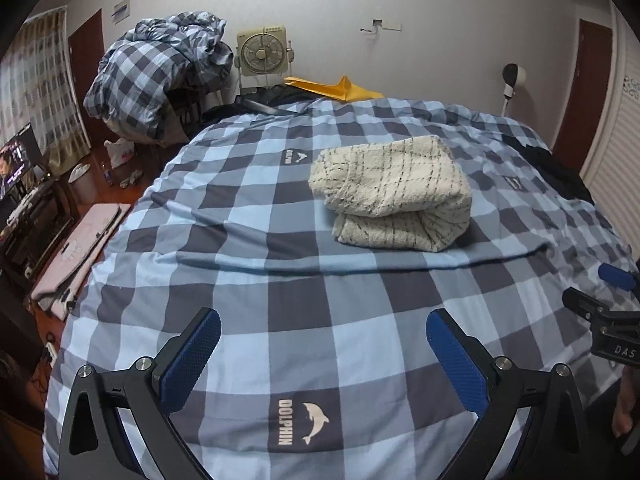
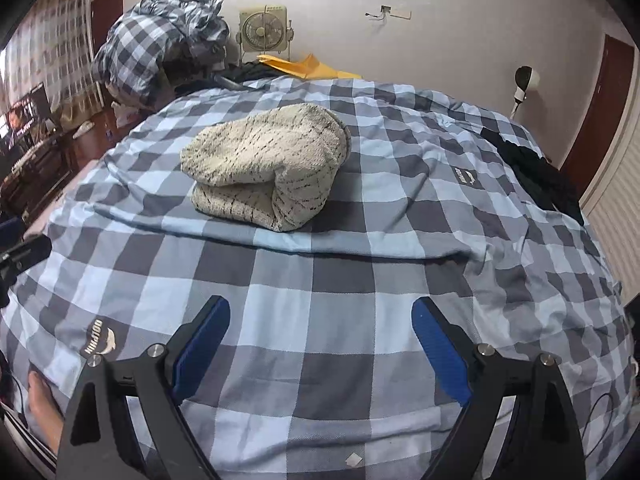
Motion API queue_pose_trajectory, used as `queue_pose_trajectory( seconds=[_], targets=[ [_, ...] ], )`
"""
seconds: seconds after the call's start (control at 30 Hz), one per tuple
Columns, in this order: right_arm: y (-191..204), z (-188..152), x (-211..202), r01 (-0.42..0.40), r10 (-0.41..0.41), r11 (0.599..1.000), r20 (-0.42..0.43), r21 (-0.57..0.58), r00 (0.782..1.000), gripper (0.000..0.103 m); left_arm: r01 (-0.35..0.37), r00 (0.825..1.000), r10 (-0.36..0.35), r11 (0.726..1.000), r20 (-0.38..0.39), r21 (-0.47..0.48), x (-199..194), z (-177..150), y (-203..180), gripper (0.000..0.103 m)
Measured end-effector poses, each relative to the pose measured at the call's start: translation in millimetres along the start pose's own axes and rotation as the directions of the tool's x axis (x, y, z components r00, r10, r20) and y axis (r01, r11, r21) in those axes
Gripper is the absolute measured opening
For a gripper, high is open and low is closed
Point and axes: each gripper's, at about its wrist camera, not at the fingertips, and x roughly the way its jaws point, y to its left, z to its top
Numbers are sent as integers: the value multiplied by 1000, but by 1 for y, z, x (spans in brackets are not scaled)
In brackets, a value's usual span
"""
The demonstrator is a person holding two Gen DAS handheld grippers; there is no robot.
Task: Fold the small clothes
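A cream knitted garment with thin dark lines [image 1: 390,192] [image 2: 266,166] lies folded into a thick bundle in the middle of the bed, on the blue and grey checked cover [image 1: 280,280] [image 2: 340,288]. My left gripper [image 1: 323,342] hovers open over the cover's near part, well short of the bundle, with nothing between its blue pads. My right gripper [image 2: 321,332] is also open and empty, above the cover in front of the bundle. The right gripper's tip shows at the right edge of the left wrist view [image 1: 612,280].
A dark garment [image 2: 532,176] lies at the bed's right edge. Piled checked bedding [image 1: 156,76], a box fan [image 1: 262,50] and a yellow item [image 1: 340,88] sit beyond the far end. A pink mat [image 1: 80,248] and a screen [image 1: 16,160] are at left. A bare foot [image 2: 42,408] stands near the bed.
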Motion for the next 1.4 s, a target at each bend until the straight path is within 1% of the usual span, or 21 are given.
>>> queue_pose_trajectory(
  seconds=[0.23, 0.43, 0.57, 1.4],
  targets=[
    [-2, -2, 0, -7, 8, 1000, -14, 15, 1000, 90, 9, 1000, -10, 1000, 10, 22, -5, 0, -6, 103],
    [0, -2, 0, -1, 1, 1000, -15, 12, 1000, 90, 19, 1000, -19, 999, -6, 31, -4, -1, -9, 103],
    [0, -1, -1, 2, -2, 1000, -22, 11, 1000, 90, 18, 1000, -18, 999, -3, 37, -4, -2, -11, 103],
    [-2, -2, 1, 4, -4, 1000, -36, 13, 999, 90, 23, 1000, -22, 999, -21, 43, 0, -3, -10, 103]
  ],
)
